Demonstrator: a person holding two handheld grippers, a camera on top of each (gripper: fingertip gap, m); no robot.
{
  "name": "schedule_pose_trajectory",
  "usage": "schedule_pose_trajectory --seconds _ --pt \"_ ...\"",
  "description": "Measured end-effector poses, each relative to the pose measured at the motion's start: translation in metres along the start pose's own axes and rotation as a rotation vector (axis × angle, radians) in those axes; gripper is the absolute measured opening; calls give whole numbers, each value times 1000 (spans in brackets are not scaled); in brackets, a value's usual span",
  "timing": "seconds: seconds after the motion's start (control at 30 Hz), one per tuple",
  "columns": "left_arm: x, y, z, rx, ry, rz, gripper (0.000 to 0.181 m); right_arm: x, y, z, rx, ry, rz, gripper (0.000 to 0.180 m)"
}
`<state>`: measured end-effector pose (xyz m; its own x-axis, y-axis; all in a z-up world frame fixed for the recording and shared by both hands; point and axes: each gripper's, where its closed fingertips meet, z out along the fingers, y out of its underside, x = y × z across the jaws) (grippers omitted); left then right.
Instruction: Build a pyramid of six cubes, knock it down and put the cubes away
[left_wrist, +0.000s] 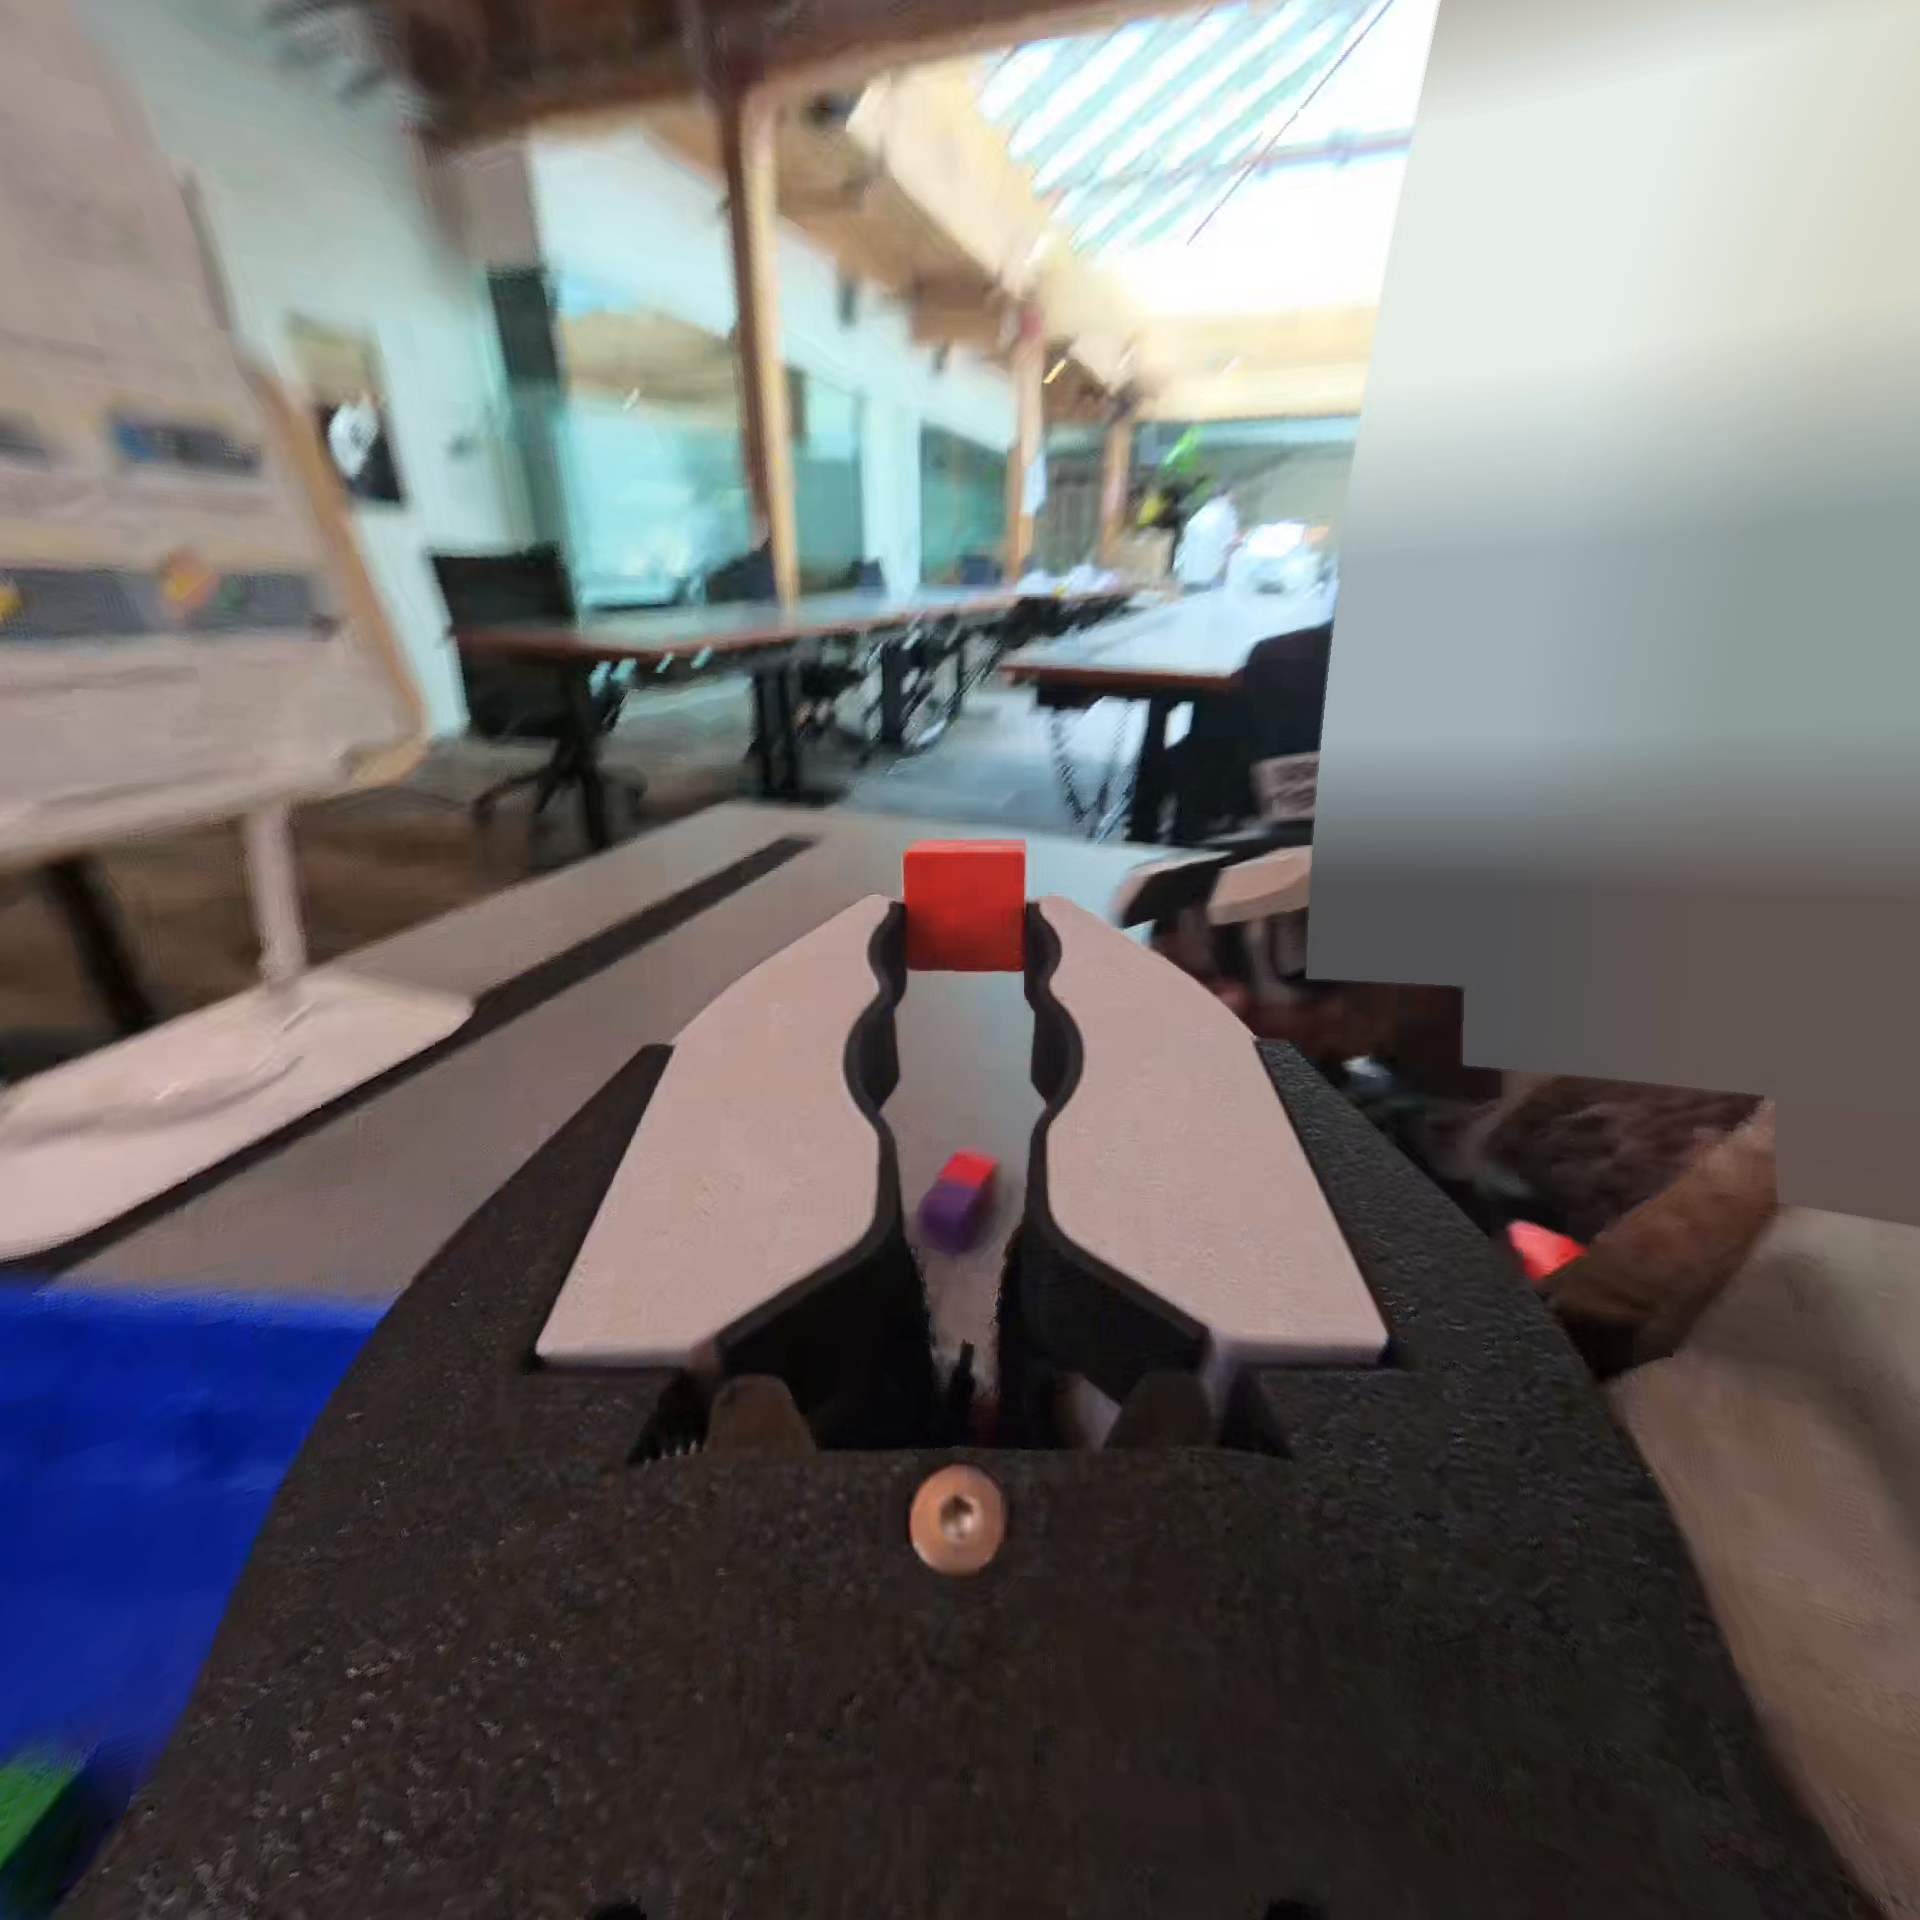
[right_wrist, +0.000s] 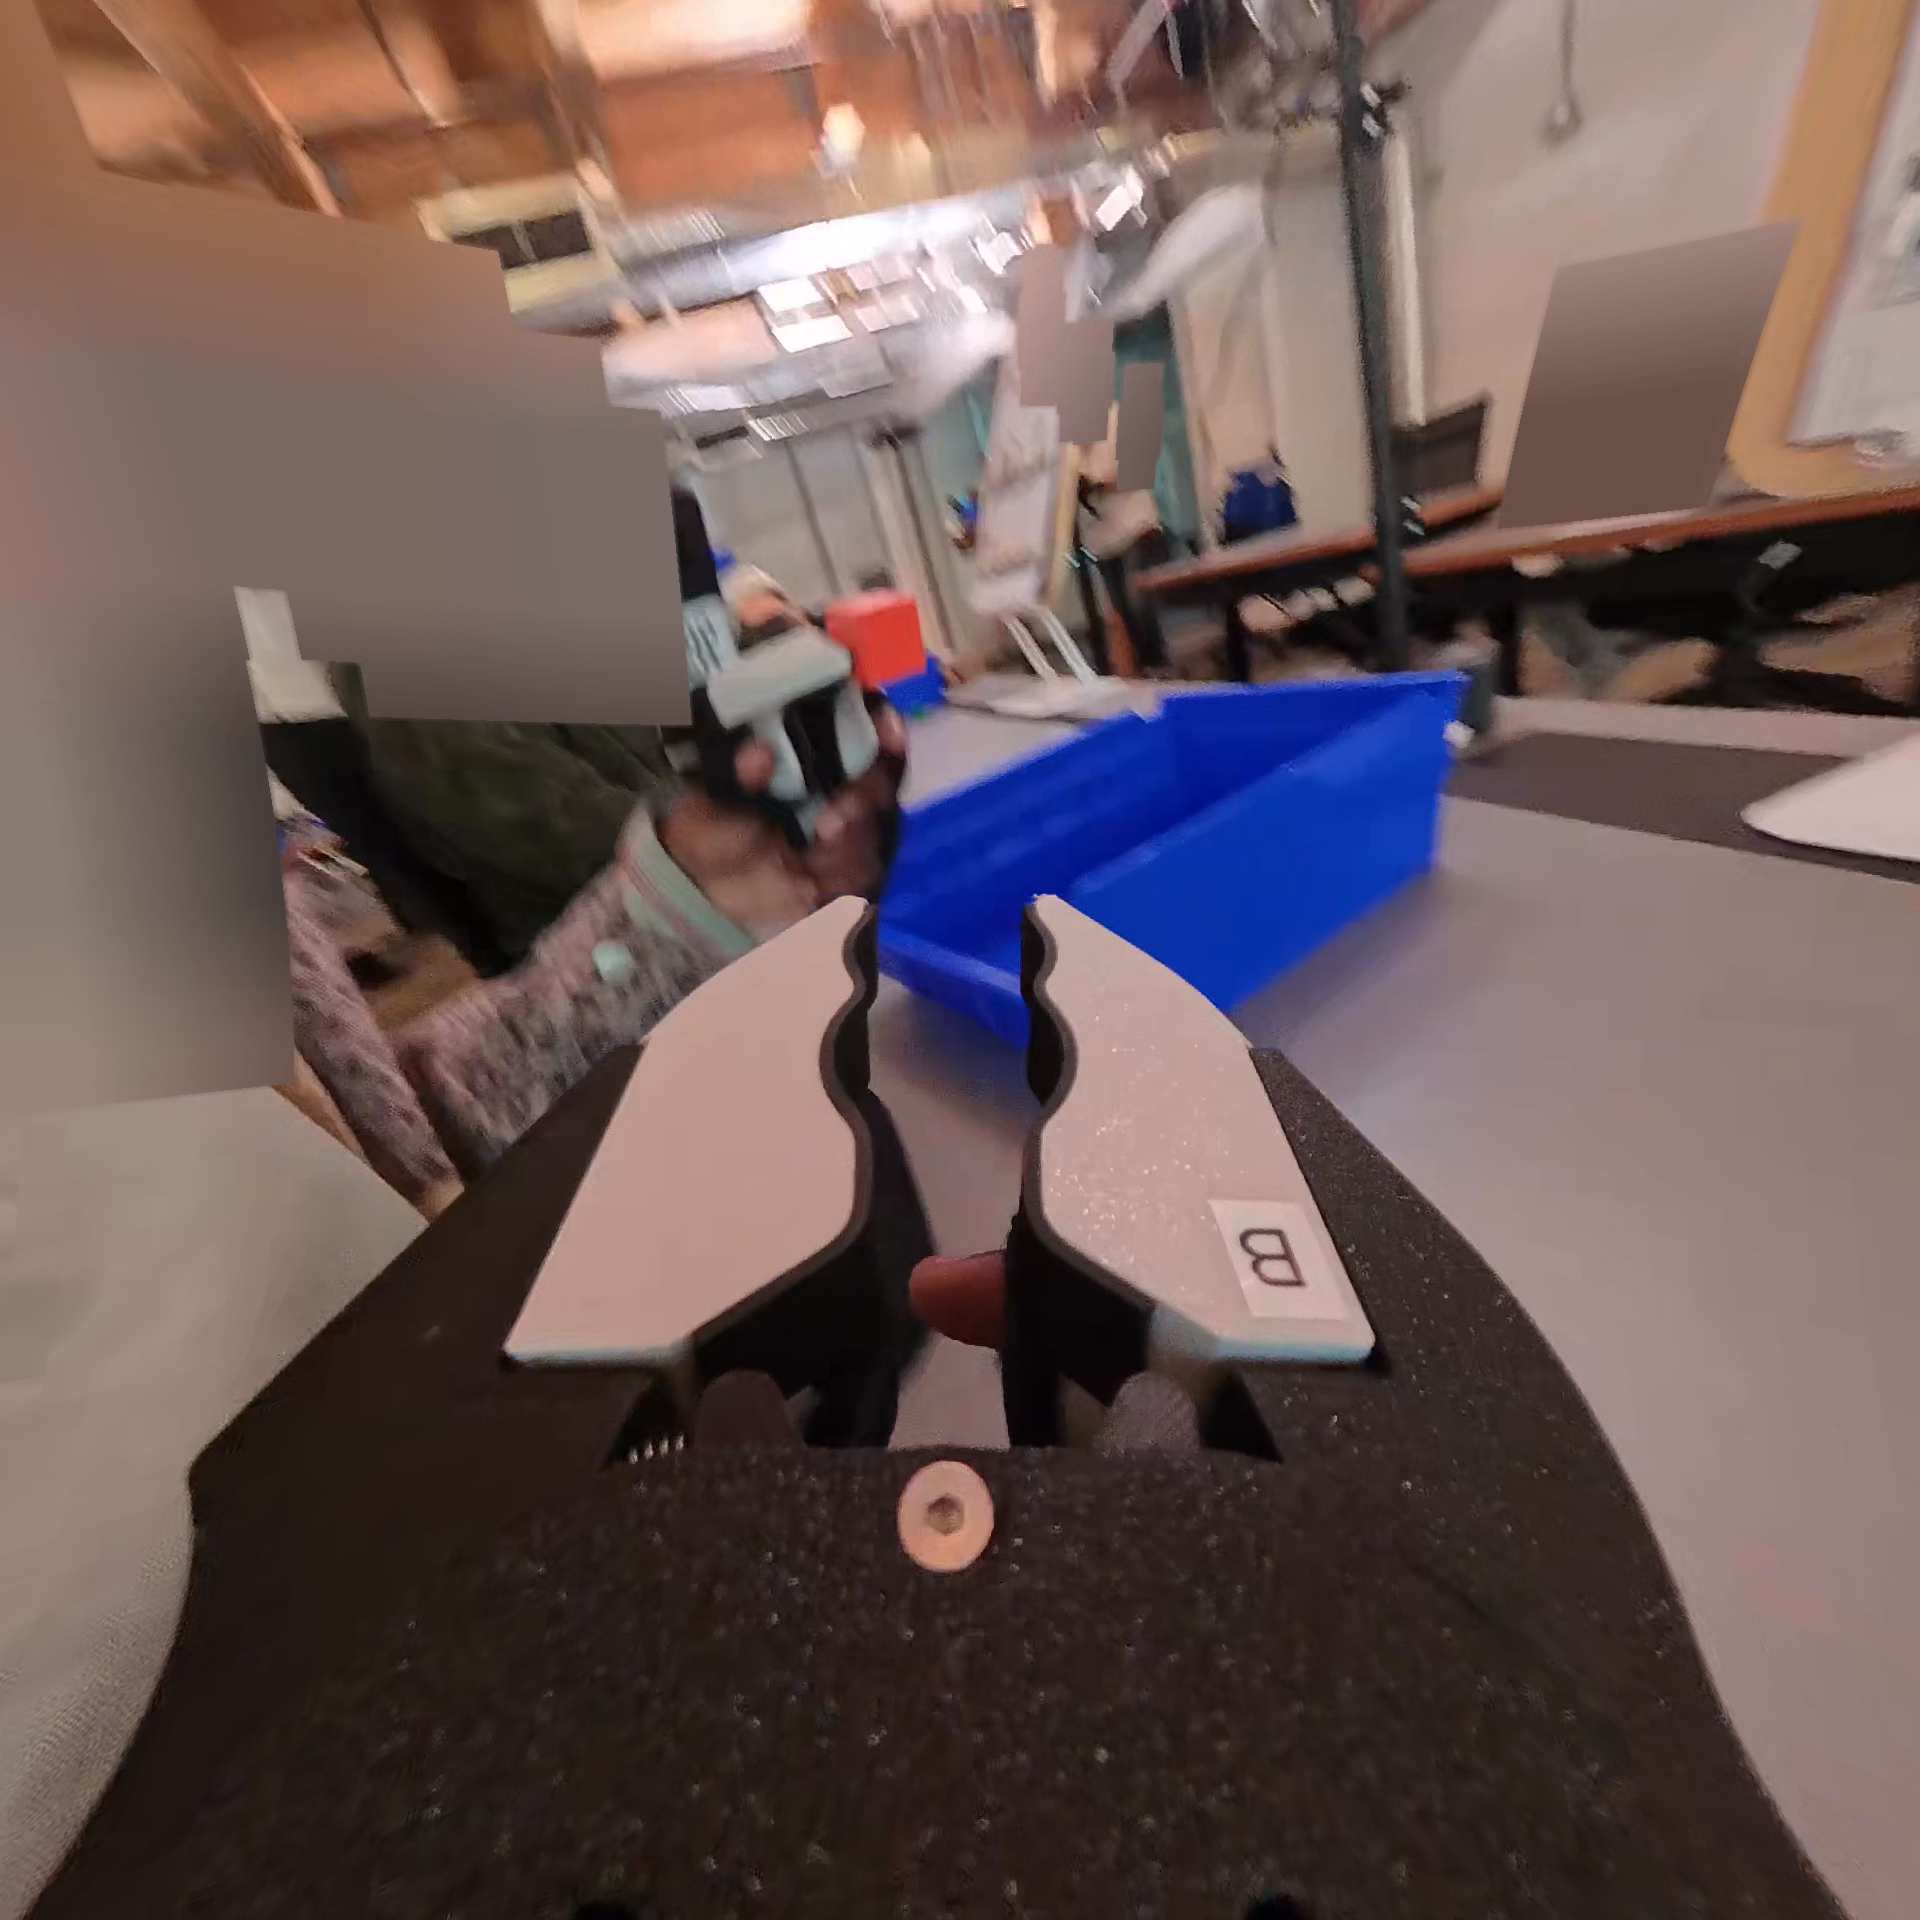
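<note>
My left gripper (left_wrist: 964, 920) is shut on a red cube (left_wrist: 964, 883) at its fingertips and holds it up above the grey table (left_wrist: 416, 1195). Below, between its fingers, a purple block (left_wrist: 951, 1216) lies on the table with a small red block (left_wrist: 971, 1169) touching its far end. In the right wrist view a hand holds the left gripper (right_wrist: 800, 707) with the red cube (right_wrist: 878, 634) over the far end of a blue bin (right_wrist: 1195, 831). My right gripper (right_wrist: 948, 925) is open and empty, low over the table, next to the bin's near end.
The blue bin also shows at the lower left of the left wrist view (left_wrist: 156, 1455), with a green block (left_wrist: 36, 1808) in it. A white poster stand (left_wrist: 239, 1049) sits on the table's far left. A blurred red piece (left_wrist: 1543, 1247) shows at right. A person's sleeve (right_wrist: 499, 1018) is at left. Tip to tip, the grippers are about 12 cm apart.
</note>
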<state>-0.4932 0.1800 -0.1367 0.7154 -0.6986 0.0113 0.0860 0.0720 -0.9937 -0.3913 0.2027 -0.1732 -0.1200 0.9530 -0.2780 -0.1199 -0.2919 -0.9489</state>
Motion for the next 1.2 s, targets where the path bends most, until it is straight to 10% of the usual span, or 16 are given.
schedule_pose_trajectory --seconds 0.67,0.93,1.2 --pt "89 29 36 19 291 -90 21 -55 -10 27 15 -195 -66 20" --pt "74 103 46 -351 120 43 19 74 52 -64 -1082 126 -504 21" --pt "77 129 46 -456 135 63 19 115 107 -54 -1397 79 -476 21"
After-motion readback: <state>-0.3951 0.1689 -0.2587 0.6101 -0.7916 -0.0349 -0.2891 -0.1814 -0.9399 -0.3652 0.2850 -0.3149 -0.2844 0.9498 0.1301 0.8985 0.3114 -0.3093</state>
